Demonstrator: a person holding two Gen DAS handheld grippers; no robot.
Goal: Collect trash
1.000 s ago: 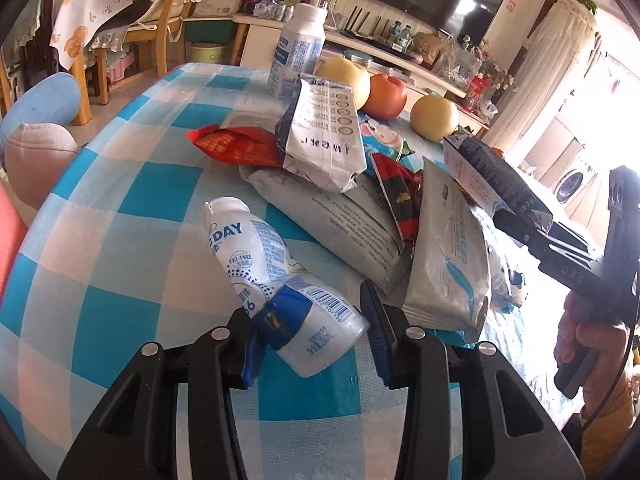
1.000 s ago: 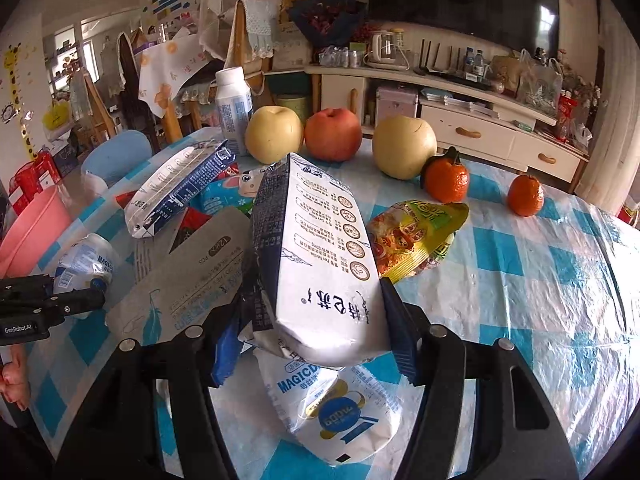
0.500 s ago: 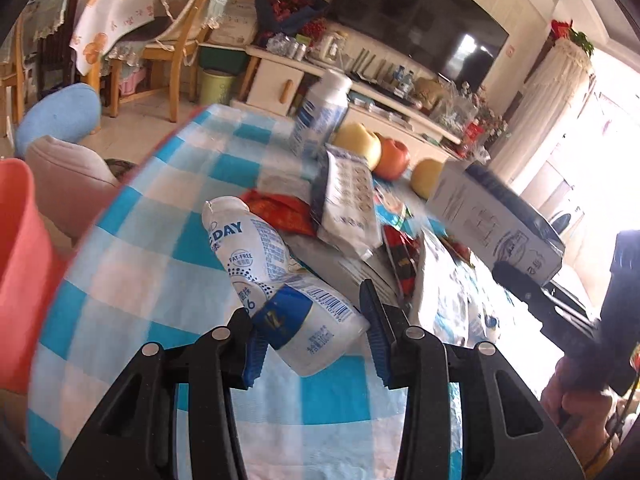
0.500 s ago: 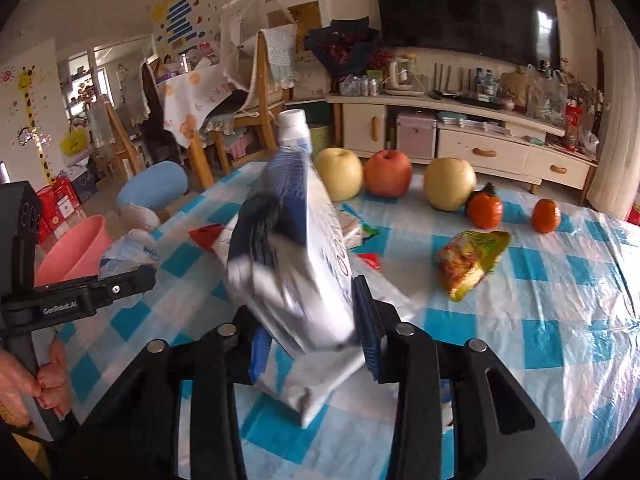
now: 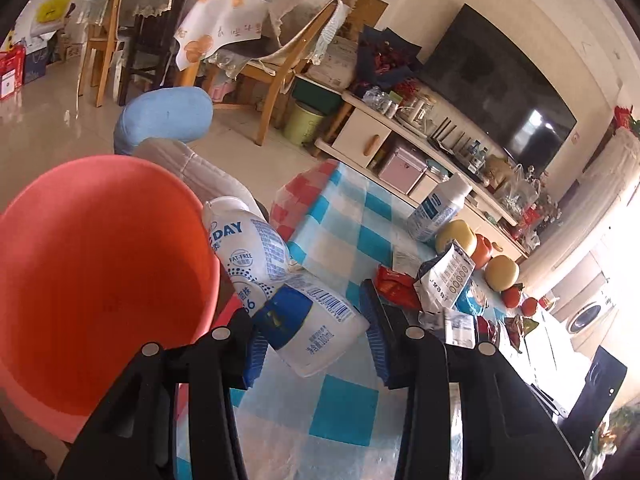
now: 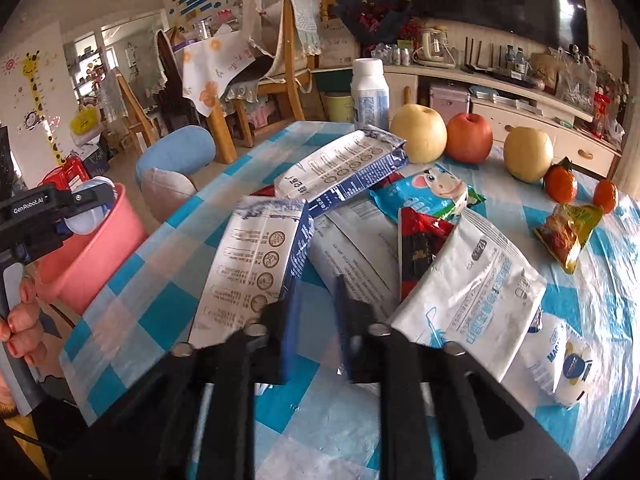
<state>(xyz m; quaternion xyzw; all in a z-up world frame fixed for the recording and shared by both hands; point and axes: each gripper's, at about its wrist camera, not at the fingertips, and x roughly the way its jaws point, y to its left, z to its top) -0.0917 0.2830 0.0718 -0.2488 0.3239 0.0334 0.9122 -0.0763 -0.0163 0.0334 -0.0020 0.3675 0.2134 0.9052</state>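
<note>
Plastic bottle point(image 5: 276, 276): white, blue label, lying tilted between the jaws of the left gripper point(image 5: 314, 336); cap end points far-left toward the bin.
Left gripper state: jaws closed onto the bottle's lower body, both blue pads against it.
Bin point(image 5: 92, 272): red-pink bucket standing off the near-left edge of the table point(image 5: 344, 412); in the right wrist view the bottle hangs over its rim point(image 6: 120, 216), so release here would probably drop it inside.
Reason for hold: gripping near the base leaves the cap end free to lead into the bin, in my judgement.
Right gripper point(image 6: 316, 312): jaws narrowed to a slim gap, nothing between them; pads blurred.
Carton point(image 6: 252, 268): white and navy, lying flat on the table just left of the right gripper, touching its left finger point(image 6: 286, 320).
Remaining trash: 1 second carton point(image 6: 344, 168), 1 silver pouch point(image 6: 468, 296) and snack wrappers point(image 6: 568, 232), piled mid-table.
Not trash, by judgement: 3 large fruits point(image 6: 468, 136) and an upright bottle point(image 6: 370, 96) at the far edge.
</note>
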